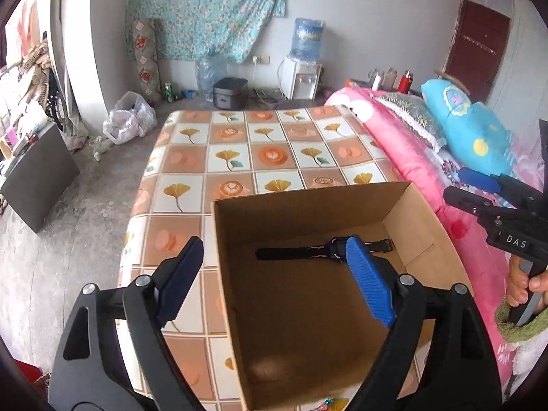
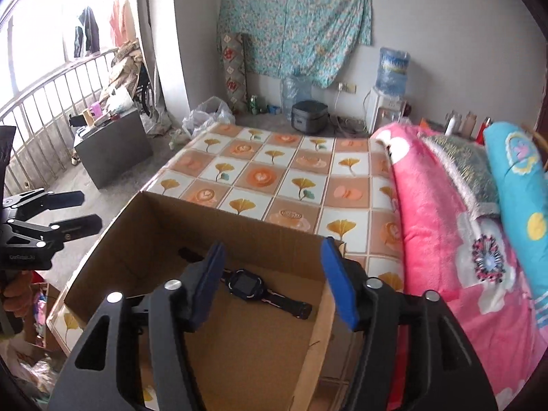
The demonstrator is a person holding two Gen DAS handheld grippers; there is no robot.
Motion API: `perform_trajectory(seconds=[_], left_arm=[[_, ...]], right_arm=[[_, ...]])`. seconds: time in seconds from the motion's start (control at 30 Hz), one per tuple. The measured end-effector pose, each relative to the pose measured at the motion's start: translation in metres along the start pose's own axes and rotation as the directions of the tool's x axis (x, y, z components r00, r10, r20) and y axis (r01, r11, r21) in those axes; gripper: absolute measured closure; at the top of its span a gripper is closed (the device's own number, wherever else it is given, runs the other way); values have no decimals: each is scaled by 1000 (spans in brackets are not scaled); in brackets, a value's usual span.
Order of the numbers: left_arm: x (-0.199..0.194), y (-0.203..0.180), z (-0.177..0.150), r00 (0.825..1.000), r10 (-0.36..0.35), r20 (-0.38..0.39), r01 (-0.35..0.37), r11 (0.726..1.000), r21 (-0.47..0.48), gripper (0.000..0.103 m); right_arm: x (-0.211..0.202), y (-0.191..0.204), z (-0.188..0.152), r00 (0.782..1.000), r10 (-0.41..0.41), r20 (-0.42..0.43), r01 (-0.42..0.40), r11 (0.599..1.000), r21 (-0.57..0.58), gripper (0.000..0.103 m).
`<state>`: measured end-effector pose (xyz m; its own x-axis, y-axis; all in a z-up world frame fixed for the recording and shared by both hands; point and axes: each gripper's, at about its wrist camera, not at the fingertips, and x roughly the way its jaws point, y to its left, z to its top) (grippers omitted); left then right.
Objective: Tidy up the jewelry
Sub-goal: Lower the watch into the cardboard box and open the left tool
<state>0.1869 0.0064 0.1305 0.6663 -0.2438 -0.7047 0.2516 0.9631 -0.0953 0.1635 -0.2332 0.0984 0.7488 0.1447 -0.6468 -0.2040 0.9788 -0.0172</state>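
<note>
**Watch in the box, both claws wide and empty**

The watch (image 2: 265,291) lies flat on the floor of the open cardboard box (image 1: 308,205), strap stretched out, toward the far wall. Nothing else shows inside the box.

The left gripper (image 1: 274,281) hangs above the box's near left corner with its jaws spread apart: one finger is outside the left wall, the other over the inside, in front of the watch's face in its own view. Nothing is between the pads. The right gripper (image 2: 274,281) is also spread and holds nothing; the watch shows through the gap, well below the pads. Its right finger sits just over the box's right wall.

The box stands on a table covered by a tiled cloth (image 2: 274,171) with leaf and cup prints. A pink blanket (image 2: 428,222) and a blue pillow (image 2: 520,188) crowd the table's right edge, close beside the box. Past the table stand a rice cooker (image 1: 229,93), a water dispenser (image 1: 303,68) and plastic bags (image 1: 128,120) on the concrete floor.
</note>
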Motion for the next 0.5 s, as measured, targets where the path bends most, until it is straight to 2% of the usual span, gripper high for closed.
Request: perform_trajectory(seconds=[0.03, 0.1, 0.23, 0.3, 0.37, 0.43, 0.5], left_arm=[[-17, 4, -9, 999, 7, 37, -8, 1000, 1, 16], [-43, 11, -29, 995, 55, 87, -55, 998, -6, 13], [-77, 26, -80, 976, 147, 158, -137, 988, -72, 8], [-79, 35, -106, 977, 163, 141, -145, 981, -125, 9], [-74, 44, -131, 985, 138, 105, -116, 974, -196, 9], [-63, 49, -155, 991, 123, 59, -105, 964, -246, 9], [-49, 53, -177, 993, 121, 12, -113, 952, -284, 9]], right_arm=[[-18, 5, -2, 999, -14, 38, 15, 1000, -20, 26], [-49, 12, -8, 994, -15, 104, 19, 999, -39, 8], [-108, 32, -31, 971, -61, 233, 73, 996, -42, 6], [-127, 44, -47, 953, -83, 293, 96, 995, -30, 6], [-139, 57, -65, 938, -98, 333, 111, 994, -20, 6], [-142, 71, -84, 941, -83, 329, 95, 995, -21, 6], [-136, 81, -103, 956, -48, 290, 53, 999, -10, 6]])
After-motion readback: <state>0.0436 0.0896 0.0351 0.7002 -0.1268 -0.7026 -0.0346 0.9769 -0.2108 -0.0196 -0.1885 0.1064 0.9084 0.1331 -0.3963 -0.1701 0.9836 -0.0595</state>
